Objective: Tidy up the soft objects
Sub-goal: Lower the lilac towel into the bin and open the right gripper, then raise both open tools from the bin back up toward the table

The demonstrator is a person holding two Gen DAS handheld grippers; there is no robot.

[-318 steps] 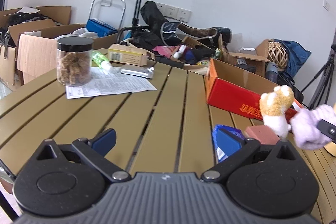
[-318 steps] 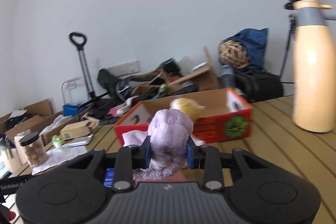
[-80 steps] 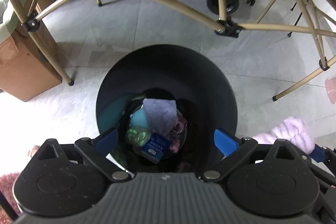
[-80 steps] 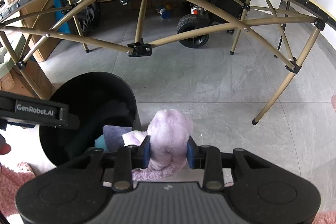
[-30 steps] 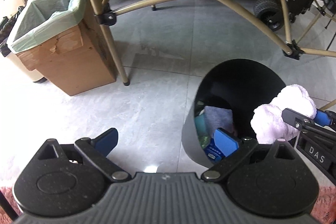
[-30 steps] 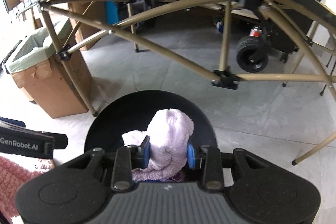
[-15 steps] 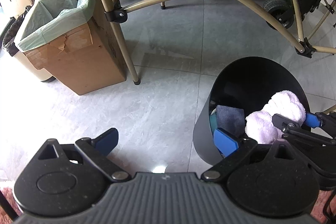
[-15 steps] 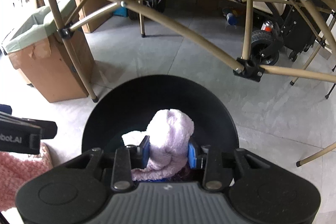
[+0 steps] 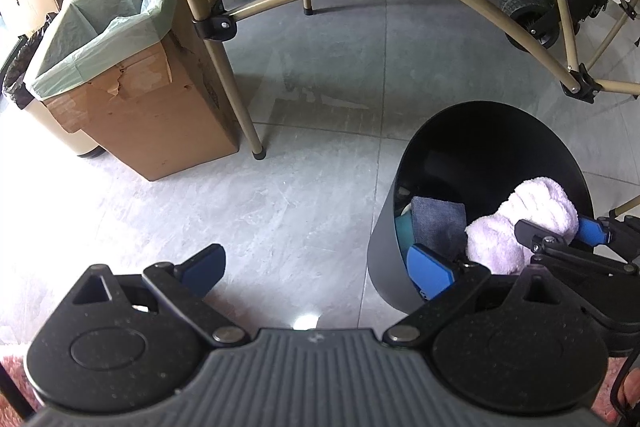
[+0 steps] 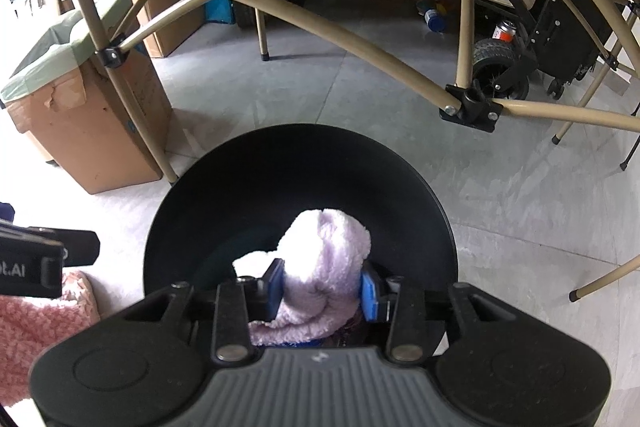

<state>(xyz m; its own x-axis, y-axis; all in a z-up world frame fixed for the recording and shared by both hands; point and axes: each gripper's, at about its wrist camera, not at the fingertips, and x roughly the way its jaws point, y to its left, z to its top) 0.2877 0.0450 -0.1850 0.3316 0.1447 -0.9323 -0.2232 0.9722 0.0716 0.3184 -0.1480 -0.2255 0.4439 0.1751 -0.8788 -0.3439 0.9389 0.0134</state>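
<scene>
2 grippers show, and only 1 carries anything. The right gripper (image 10: 322, 293) sits low in the center of its own view, its blue pads (image 10: 275, 289) pinching a lilac plush toy (image 10: 320, 279) while the jaws are just starting to open; the toy is between them, hanging over the mouth of the black bin (image 10: 400, 167). From the left wrist view the same plush toy (image 9: 520, 223) appears at the right edge, partly inside the bin's rim (image 9: 404, 155), above a grey-blue cloth (image 9: 438, 217) already lying inside. The left gripper (image 9: 316, 265) at the lower center is spread wide and empty over the grey tile floor (image 9: 320, 87).

Risks, as I judge them: the fluffy fabric may cling to a pad as the jaws part, so the toy could be dragged back out when the hand lifts. The toy also sits close to the near rim, so it could drape over the edge and not drop in. A cardboard box lined with a green bag (image 9: 120, 67) stands at the upper left, well apart.
</scene>
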